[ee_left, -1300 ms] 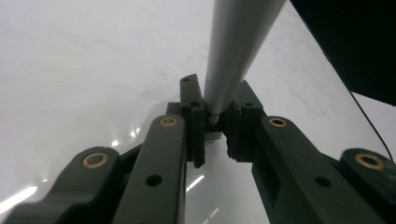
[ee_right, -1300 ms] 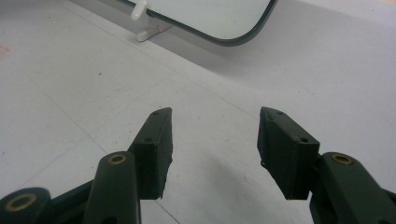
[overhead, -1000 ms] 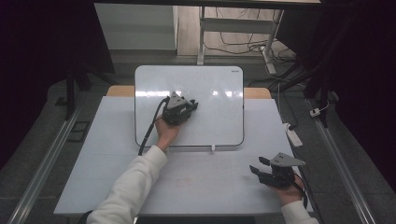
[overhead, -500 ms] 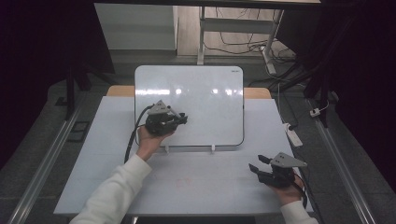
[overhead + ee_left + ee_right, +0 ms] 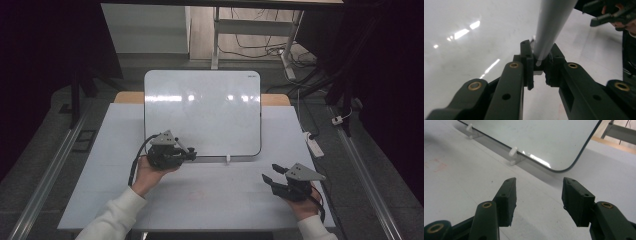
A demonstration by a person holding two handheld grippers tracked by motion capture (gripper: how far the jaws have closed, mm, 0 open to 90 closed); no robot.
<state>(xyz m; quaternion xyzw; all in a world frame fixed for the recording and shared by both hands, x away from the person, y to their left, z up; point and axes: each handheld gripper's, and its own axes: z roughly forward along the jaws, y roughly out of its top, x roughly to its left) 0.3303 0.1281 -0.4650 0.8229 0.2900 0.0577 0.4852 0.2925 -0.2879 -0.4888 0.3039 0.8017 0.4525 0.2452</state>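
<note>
A white whiteboard [image 5: 210, 110] stands tilted back on small white feet [image 5: 513, 152] at the middle of the white table [image 5: 215, 200]. My left gripper [image 5: 189, 155] hovers at the board's lower left edge. In the left gripper view it [image 5: 540, 53] is shut on a grey marker-like cylinder [image 5: 551, 22] that points up past the jaws, with the board's glossy face [image 5: 461, 37] behind. My right gripper [image 5: 270, 180] rests low near the table's front right, jaws open and holding nothing [image 5: 537, 191], facing the board's rounded lower corner [image 5: 564, 167].
A white power strip [image 5: 314, 145] lies off the table's right edge. Cables and a metal desk frame [image 5: 216, 35] sit on the floor behind. A wooden strip [image 5: 125, 97] shows behind the board. Faint red smears [image 5: 436, 165] mark the table.
My left gripper has drawn back from the board's face, moving down and toward the person to the lower left edge. The right gripper has stayed put.
</note>
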